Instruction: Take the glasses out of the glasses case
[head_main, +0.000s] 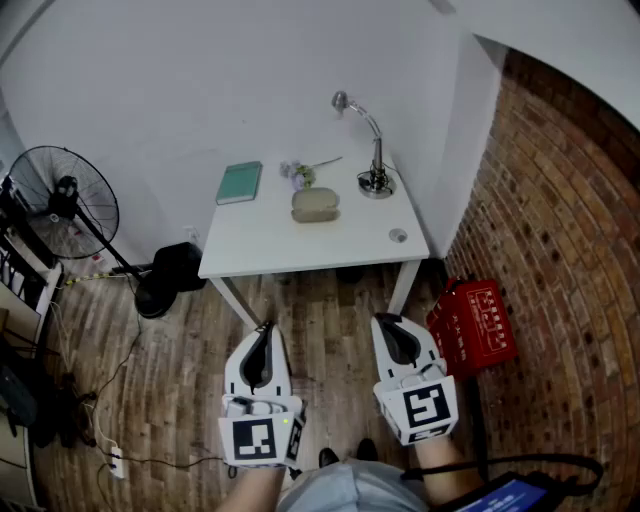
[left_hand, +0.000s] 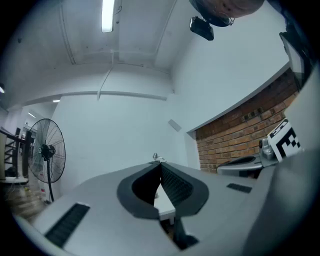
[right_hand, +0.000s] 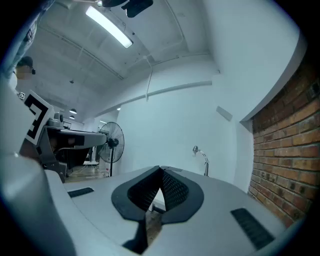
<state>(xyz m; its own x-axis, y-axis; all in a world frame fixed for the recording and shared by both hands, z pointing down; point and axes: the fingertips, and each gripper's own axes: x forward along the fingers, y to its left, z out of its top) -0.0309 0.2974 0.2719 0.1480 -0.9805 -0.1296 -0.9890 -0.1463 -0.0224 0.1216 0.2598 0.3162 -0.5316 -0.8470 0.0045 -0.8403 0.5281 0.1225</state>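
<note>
A beige glasses case (head_main: 315, 204) lies shut near the middle of the white table (head_main: 260, 245), far ahead of both grippers. No glasses show. My left gripper (head_main: 264, 328) hangs over the wooden floor in front of the table, jaws meeting at the tips with nothing between them; in its own view the left gripper (left_hand: 160, 164) is likewise shut and empty. My right gripper (head_main: 388, 320) is beside it, also before the table edge, shut and empty. In the right gripper view the right gripper (right_hand: 161, 169) has its tips together.
On the table are a green notebook (head_main: 239, 182), a small bunch of flowers (head_main: 299, 172), a silver desk lamp (head_main: 372, 150) and a small round object (head_main: 398, 236). A standing fan (head_main: 66, 205) is at the left, a red basket (head_main: 475, 325) by the brick wall (head_main: 560, 240).
</note>
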